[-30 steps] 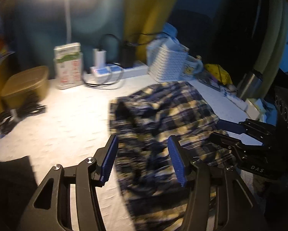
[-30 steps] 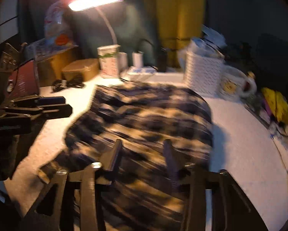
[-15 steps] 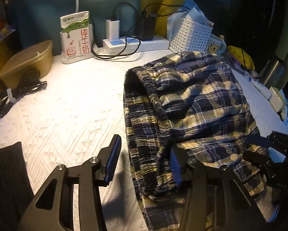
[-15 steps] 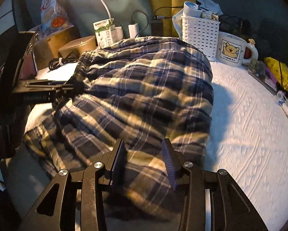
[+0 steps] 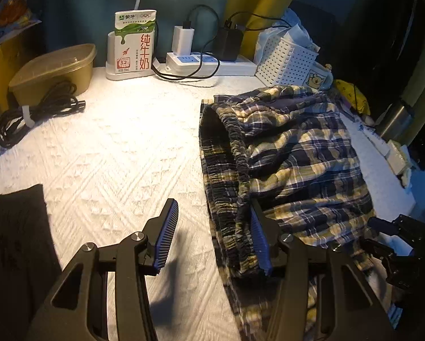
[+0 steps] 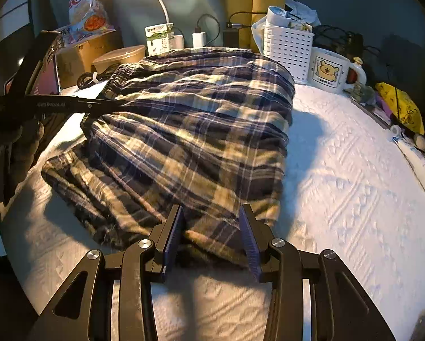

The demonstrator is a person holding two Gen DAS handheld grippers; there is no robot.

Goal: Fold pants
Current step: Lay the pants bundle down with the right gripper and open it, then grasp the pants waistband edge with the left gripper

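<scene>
The white textured surface (image 5: 113, 153) carries the plaid pants (image 5: 283, 164), folded over in a bunched heap toward its right side, elastic waistband facing the middle. At the back edge stand a white perforated basket (image 6: 287, 45) and a bear mug (image 6: 329, 69). The left gripper (image 5: 212, 236) gapes wide — one finger against the waistband, nothing clamped. The right gripper (image 6: 211, 236) is likewise spread, straddling the near fold.

A white textured cloth (image 5: 121, 153) covers the table. At the far edge a milk carton (image 5: 134, 45) stands left of a white power strip (image 5: 209, 64) with two chargers plugged in. To the right of the strip is a white basket (image 5: 286, 61), then a bear mug (image 6: 330, 71). On the far left a tan container (image 5: 56, 71) sits behind a coiled black cable (image 5: 36, 110).
</scene>
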